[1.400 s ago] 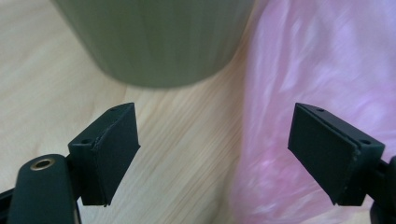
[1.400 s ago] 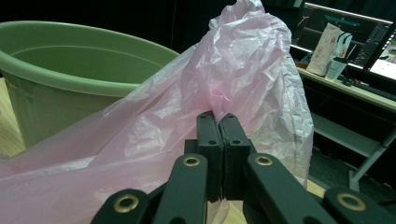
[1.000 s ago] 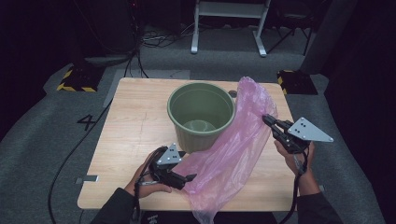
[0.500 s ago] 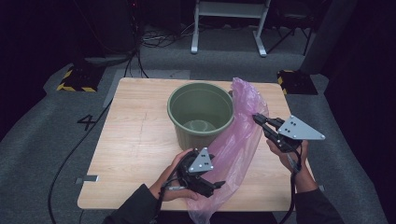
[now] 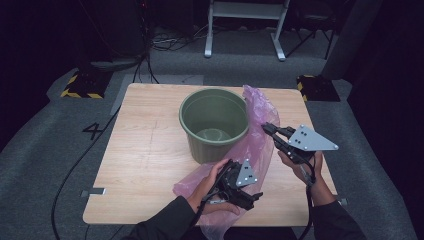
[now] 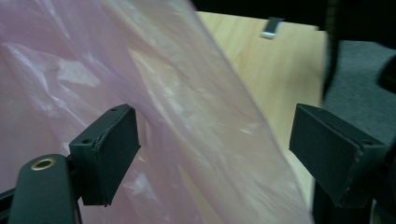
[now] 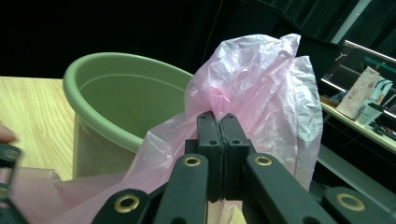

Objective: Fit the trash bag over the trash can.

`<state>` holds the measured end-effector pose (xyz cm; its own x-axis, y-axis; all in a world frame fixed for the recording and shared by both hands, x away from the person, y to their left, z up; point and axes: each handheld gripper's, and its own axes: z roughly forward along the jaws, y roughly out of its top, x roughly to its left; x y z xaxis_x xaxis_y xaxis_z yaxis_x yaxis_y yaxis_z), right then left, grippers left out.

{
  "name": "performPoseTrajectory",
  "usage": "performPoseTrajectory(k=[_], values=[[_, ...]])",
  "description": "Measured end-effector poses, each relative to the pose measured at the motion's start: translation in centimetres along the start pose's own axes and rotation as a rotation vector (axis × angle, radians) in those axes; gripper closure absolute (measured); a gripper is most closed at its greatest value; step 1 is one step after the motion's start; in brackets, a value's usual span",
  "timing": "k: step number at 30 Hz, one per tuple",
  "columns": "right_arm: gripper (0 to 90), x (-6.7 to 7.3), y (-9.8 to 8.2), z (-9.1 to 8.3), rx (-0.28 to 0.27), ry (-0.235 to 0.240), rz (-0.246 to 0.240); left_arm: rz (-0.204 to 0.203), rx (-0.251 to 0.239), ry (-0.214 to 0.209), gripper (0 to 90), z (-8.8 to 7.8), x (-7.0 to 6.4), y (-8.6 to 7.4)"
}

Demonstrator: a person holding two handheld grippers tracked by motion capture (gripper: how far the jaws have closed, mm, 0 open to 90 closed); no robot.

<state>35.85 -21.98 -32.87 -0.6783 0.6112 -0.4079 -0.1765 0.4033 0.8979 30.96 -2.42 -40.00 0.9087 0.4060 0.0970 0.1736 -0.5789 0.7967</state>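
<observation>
A big dark number "4" [image 5: 93, 131] is marked on the grey floor [image 5: 45, 150], just left of the tabletop [image 5: 150, 150]. In the right gripper view, a box [image 7: 362, 95] far off on a shelf has print on it, but it is too small to read.

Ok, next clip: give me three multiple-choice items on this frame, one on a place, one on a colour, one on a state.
1. Where does the bucket stand?
A. on the table
B. on the floor
C. on a chair

2. What colour is the plastic bag?
A. blue
B. pink
C. white

3. How do the right gripper fingers stand?
A. wide open
B. shut on the bucket rim
C. shut on the plastic bag

Key: 1 A, the bucket sits on the wooden top; 2 B, pink film in every view; 3 C, the fingers pinch bunched film.
</observation>
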Motion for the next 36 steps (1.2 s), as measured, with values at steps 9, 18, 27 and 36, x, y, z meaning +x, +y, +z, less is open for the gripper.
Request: performPoseTrajectory(k=[9,18,27,36], values=[[90.0,1.2,0.8,-0.3,-0.036,0.052,-0.011,-0.017,0.022,0.211,61.0,0.8,2.0,-1.0],[90.0,1.9,1.9,-0.7,-0.108,0.154,-0.026,0.044,-0.032,0.262,87.3,-1.4,2.4,-2.2],[89.8,1.5,3.6,1.9,-0.096,0.239,-0.043,0.056,-0.097,0.243,89.5,-5.2,3.0,-3.4],[88.7,0.9,4.4,6.6,0.018,0.323,-0.007,0.018,-0.157,0.245,89.6,-7.5,3.9,-4.1]])
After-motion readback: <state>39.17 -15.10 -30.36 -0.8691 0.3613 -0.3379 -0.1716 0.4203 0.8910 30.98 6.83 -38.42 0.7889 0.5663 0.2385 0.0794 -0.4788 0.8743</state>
